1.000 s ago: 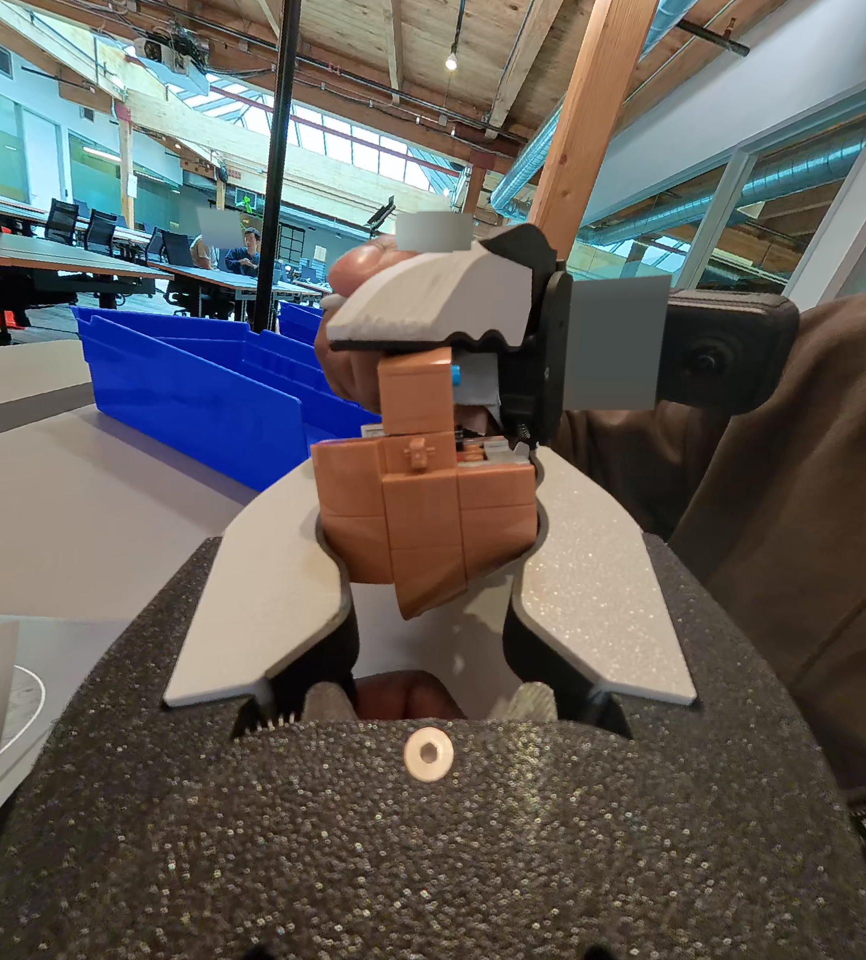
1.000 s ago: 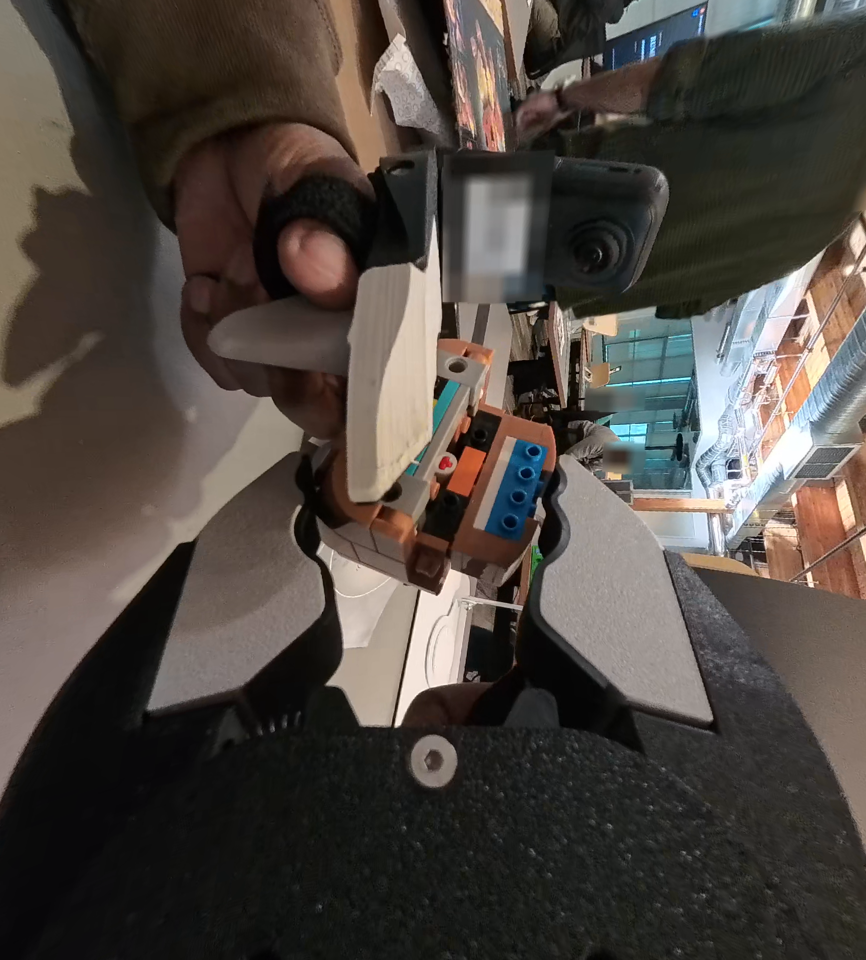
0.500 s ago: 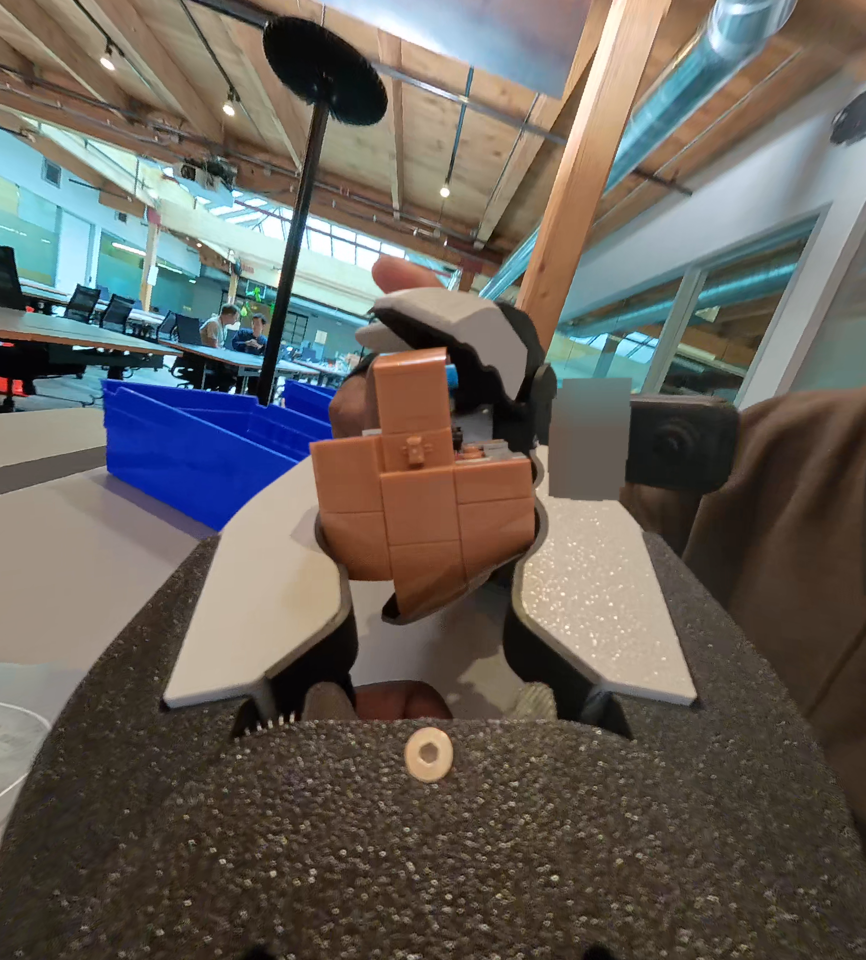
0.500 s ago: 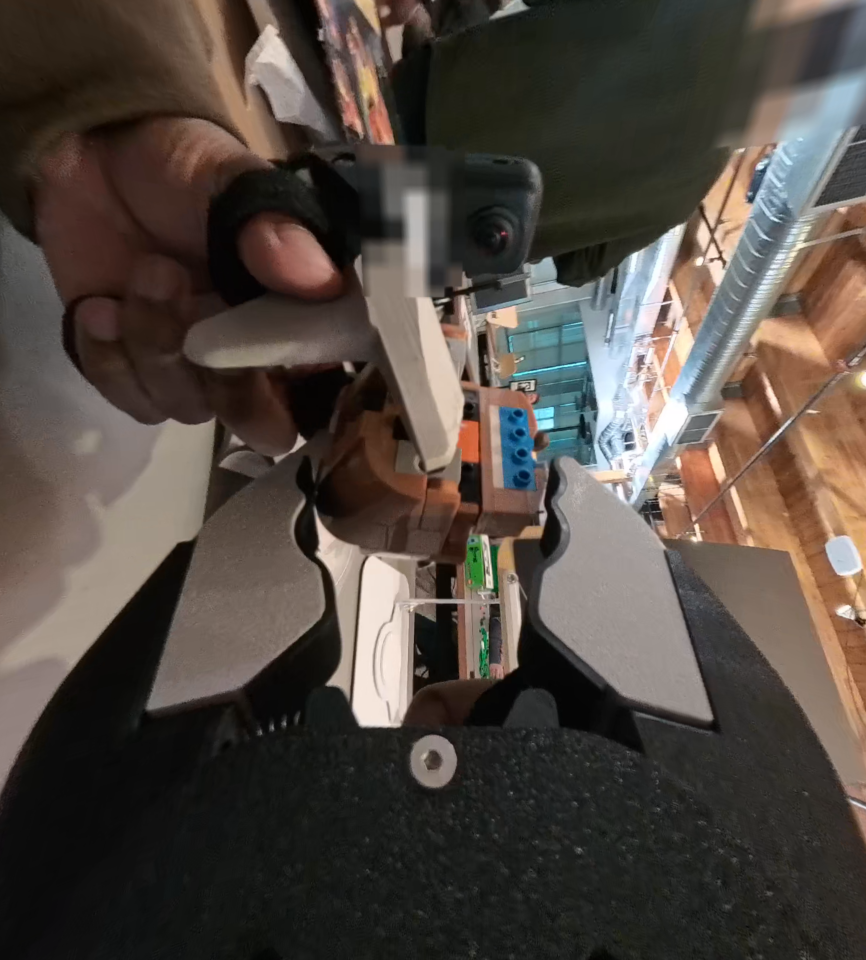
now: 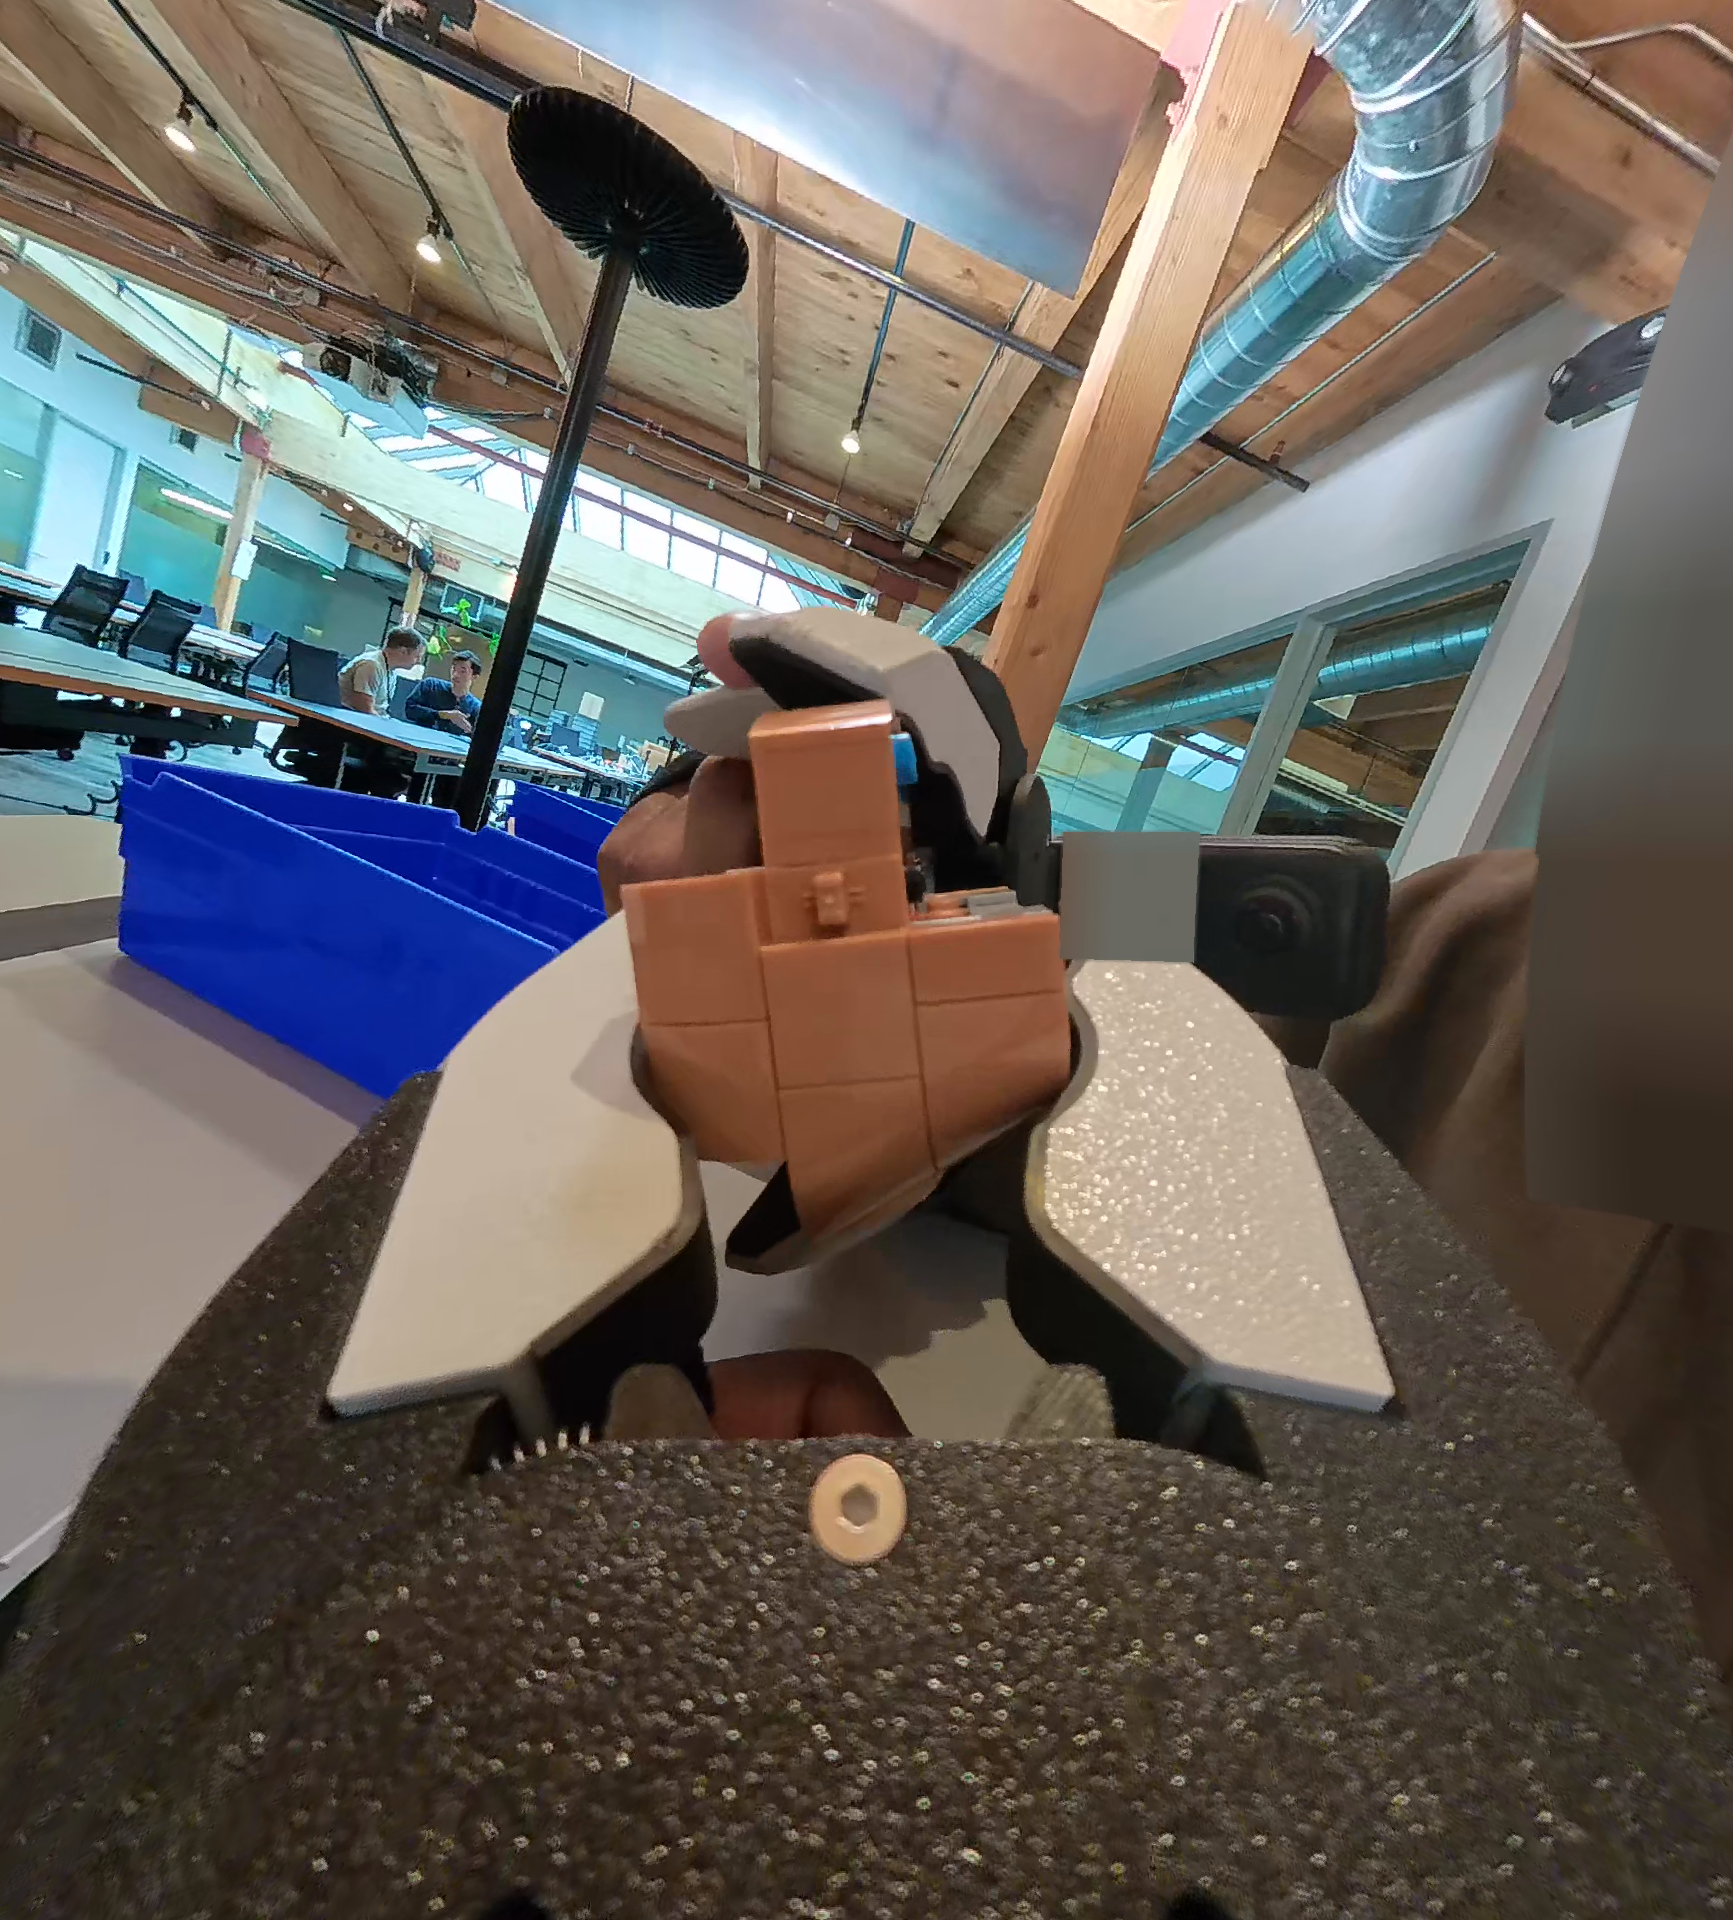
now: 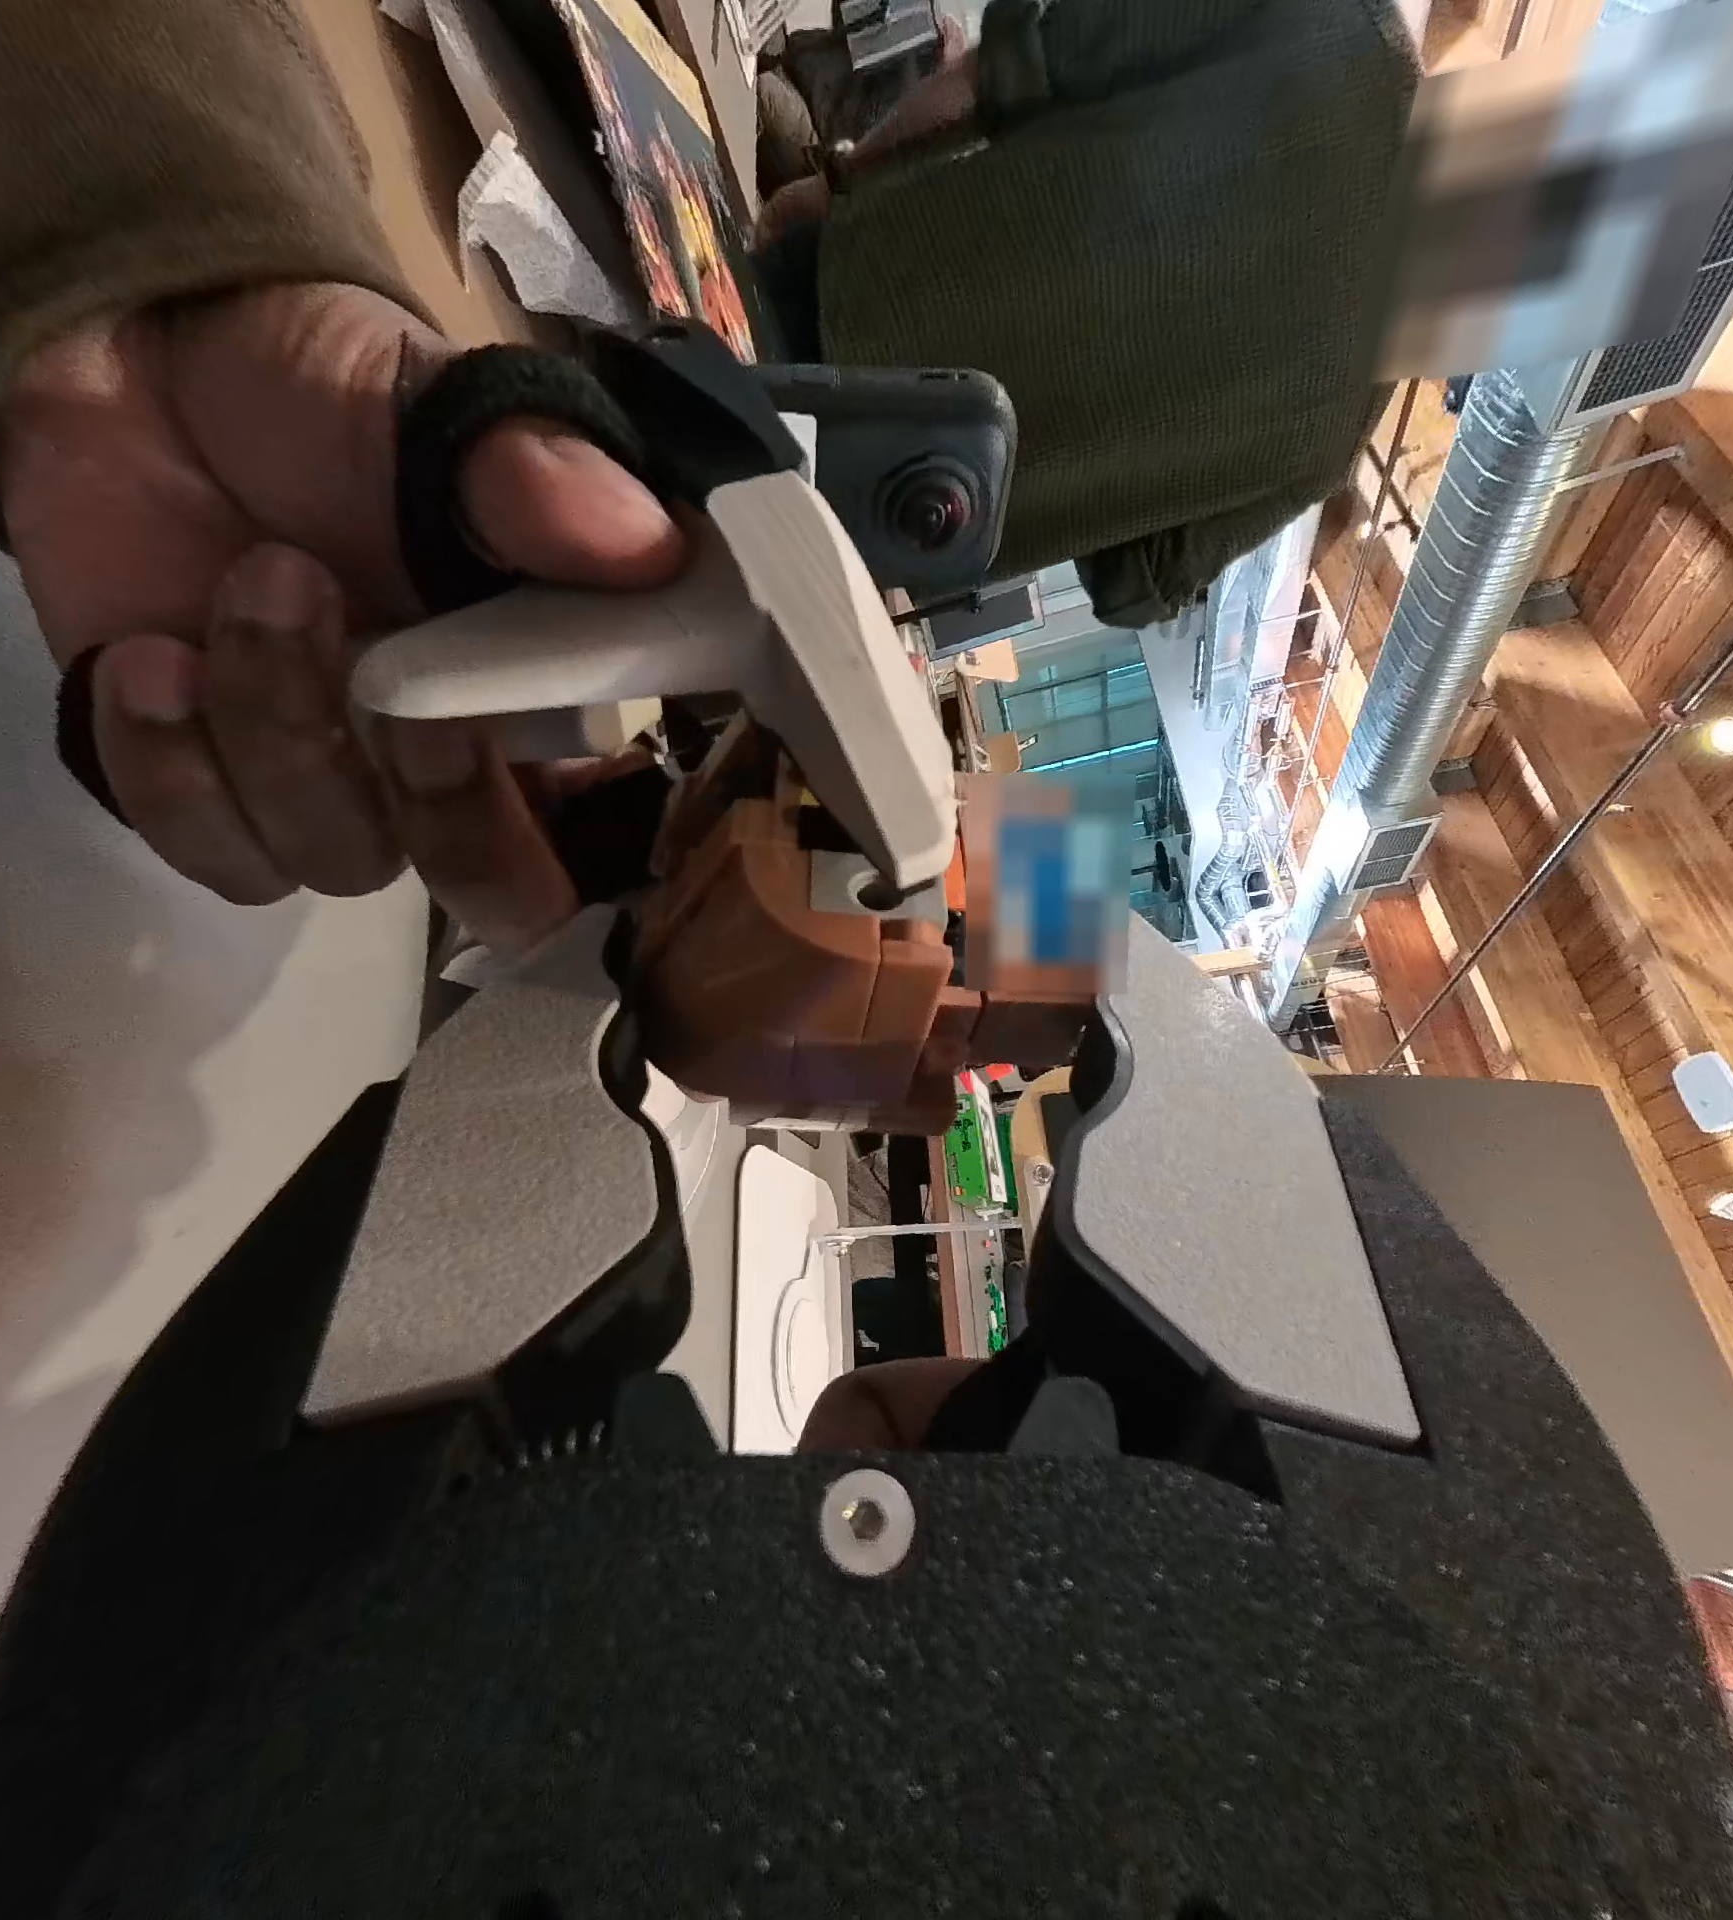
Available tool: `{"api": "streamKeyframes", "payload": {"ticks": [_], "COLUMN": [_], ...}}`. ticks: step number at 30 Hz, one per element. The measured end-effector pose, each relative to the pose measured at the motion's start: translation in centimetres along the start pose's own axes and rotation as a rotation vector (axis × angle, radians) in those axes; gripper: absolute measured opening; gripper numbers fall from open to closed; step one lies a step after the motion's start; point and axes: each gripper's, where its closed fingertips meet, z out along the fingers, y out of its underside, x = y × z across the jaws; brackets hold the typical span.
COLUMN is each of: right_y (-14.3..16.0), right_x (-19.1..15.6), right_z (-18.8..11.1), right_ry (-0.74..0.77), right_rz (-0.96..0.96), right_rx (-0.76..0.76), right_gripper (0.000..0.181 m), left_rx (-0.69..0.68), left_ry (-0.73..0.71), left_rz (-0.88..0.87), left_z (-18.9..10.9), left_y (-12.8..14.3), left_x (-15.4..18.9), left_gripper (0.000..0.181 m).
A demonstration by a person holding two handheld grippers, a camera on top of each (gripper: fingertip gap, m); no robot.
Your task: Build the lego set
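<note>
A brown lego model [image 5: 846, 997], built of smooth tan-brown tiles with an upright column on top, is held in the air between both grippers. My left gripper [image 5: 851, 1029] is shut on its left and right sides. My right gripper [image 5: 831, 675] faces it from the far side, with one finger over the column and one under the model. In the right wrist view, my right gripper [image 6: 862, 1008] is shut on the same lego model [image 6: 779, 966]. The left gripper's pale finger [image 6: 841, 707] lies across the model's top. A blurred patch hides the model's right part.
Blue plastic bins [image 5: 322, 914] stand on the grey table [image 5: 114, 1143] to the left. A black pole [image 5: 540, 582] rises behind them. A brown sleeve [image 5: 1620, 1351] fills the right side. A white tray [image 6: 779, 1299] lies beyond the right gripper's fingers, and a person in dark green [image 6: 1101, 260] is close by. There is about 4 cm between the tips of the two grippers.
Both grippers have lifted and tilted the model together, so more ceiling shows. In the right wrist view the model has turned, and its blue studded side now shows less.
</note>
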Motion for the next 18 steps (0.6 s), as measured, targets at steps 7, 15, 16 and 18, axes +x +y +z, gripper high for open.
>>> {"api": "streamKeyframes", "payload": {"ticks": [7,15,16,18], "right_y": [0.11,0.31,0.37,0.42], "right_x": [-0.05,-0.18,-0.23,-0.34], "right_z": [0.13,0.09,0.08,0.02], "right_ry": [0.011,0.007,0.003,-0.006], "right_rz": [0.001,0.01,0.009,0.003], "right_rx": [0.0,0.002,0.002,0.002], "right_gripper": [0.08,0.079,0.079,0.079], "left_rx": [-0.003,-0.017,-0.021,-0.031], "left_ry": [-0.011,-0.019,-0.021,-0.022], "left_rz": [0.0,-0.004,-0.006,-0.007], "left_z": [-0.11,-0.07,-0.07,-0.03], "left_y": [-0.01,0.2,0.27,0.49], "left_x": [-0.18,-0.35,-0.39,-0.42], "left_gripper": [0.069,0.069,0.069,0.069]}}
